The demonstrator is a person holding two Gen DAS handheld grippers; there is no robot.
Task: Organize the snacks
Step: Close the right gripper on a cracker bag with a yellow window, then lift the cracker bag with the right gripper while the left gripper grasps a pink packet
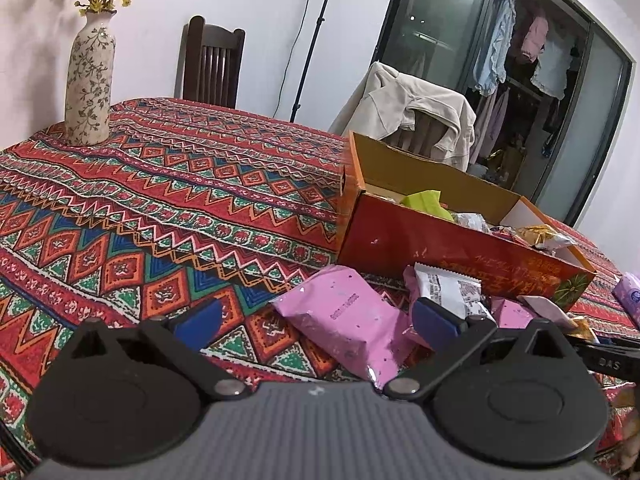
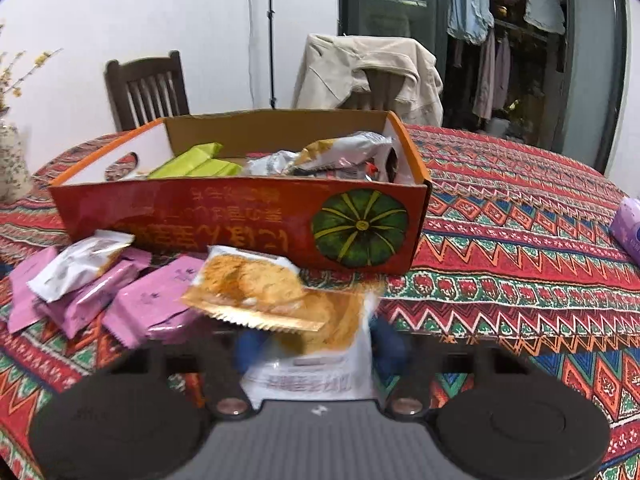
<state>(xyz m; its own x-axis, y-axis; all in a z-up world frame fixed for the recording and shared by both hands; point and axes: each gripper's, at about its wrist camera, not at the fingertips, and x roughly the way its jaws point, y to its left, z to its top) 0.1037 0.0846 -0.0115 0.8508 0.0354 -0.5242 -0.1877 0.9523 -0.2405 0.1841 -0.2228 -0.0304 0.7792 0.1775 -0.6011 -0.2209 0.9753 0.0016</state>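
Observation:
A red and orange cardboard box (image 2: pixel 240 216) stands on the patterned tablecloth and holds green, silver and orange snack packets; it also shows in the left wrist view (image 1: pixel 440 244). Several pink packets (image 2: pixel 152 300) and a silver one (image 2: pixel 76 268) lie in front of it. My right gripper (image 2: pixel 316 350) is shut on an orange and white snack packet (image 2: pixel 280 300), held just above the table in front of the box. My left gripper (image 1: pixel 316 320) is open and empty, with a pink packet (image 1: pixel 344 316) lying between its blue fingertips.
A flowered vase (image 1: pixel 89 80) with yellow blossoms stands at the far left of the table. A purple tissue pack (image 2: pixel 630 228) lies at the right. A dark wooden chair (image 1: pixel 212 68) and a chair draped with a beige jacket (image 1: pixel 408 112) stand behind the table.

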